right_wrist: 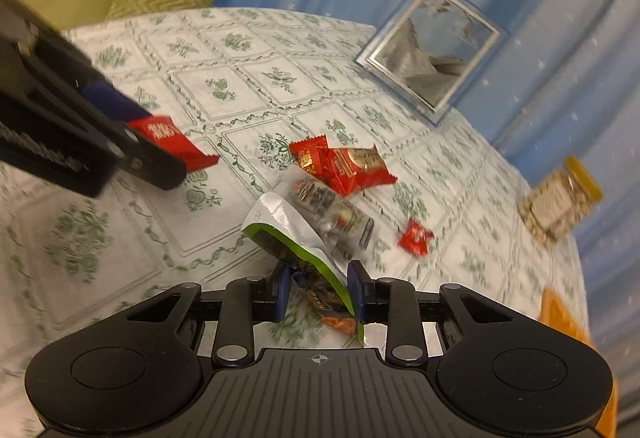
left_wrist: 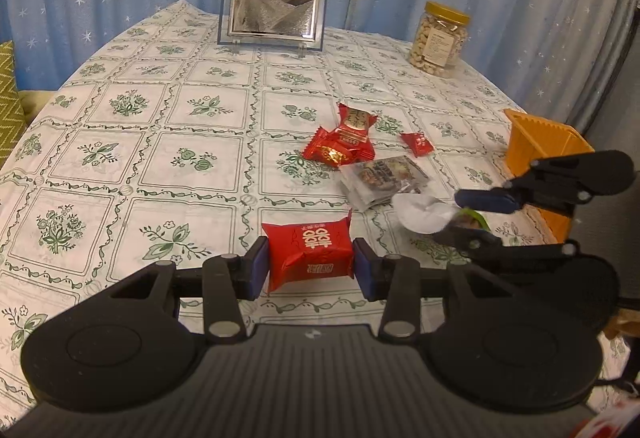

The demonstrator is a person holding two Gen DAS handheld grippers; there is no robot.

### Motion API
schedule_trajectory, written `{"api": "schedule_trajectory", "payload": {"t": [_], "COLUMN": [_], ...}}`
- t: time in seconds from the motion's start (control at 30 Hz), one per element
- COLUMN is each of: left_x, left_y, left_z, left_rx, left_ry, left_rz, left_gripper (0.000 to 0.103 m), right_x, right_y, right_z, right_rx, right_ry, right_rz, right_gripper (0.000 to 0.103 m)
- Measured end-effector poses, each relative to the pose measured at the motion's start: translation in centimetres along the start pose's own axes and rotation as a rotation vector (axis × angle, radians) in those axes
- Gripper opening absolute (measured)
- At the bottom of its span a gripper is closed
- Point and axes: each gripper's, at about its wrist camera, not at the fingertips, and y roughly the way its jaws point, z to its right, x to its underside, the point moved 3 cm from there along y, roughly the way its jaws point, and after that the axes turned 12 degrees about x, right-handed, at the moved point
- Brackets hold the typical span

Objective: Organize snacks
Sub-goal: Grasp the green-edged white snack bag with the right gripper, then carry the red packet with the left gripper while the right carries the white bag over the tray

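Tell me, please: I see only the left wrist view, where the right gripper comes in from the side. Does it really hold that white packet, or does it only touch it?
Observer: It holds it. In the right wrist view the right gripper is shut on the green-edged packet, with one blue pad on each side.
Operator: Is the packet white all over?
Observer: No. The white part is its silver inner side. The part between the fingers is dark with print and has an orange end close to the gripper body.
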Motion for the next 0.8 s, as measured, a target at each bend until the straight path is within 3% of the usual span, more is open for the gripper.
{"api": "schedule_trajectory", "payload": {"t": [0.33, 0.57, 0.8], "left_x": [0.3, 1.0, 1.7], "left_y": [-2.0, -4.4, -6.6], "left_z": [2.7, 4.8, 7.1], "left_rx": [-0.004, -0.003, 0.003], "left_ry": [0.042, 0.036, 0.041], "left_rz": [0.013, 0.020, 0.020], "left_gripper": [0.040, 0.040, 0.040], "right_x": [1.3, 2.7, 4.1], "right_y": [-5.4, -9.2, -12.6], "right_z": [3.6, 5.0, 5.5], "right_rx": [-0.042, -0.047, -0.018], "right_ry": [0.478, 0.648, 0.715], "right_rz": [-0.149, -0.192, -0.189], "right_gripper": [0.028, 0.025, 0.024]}}
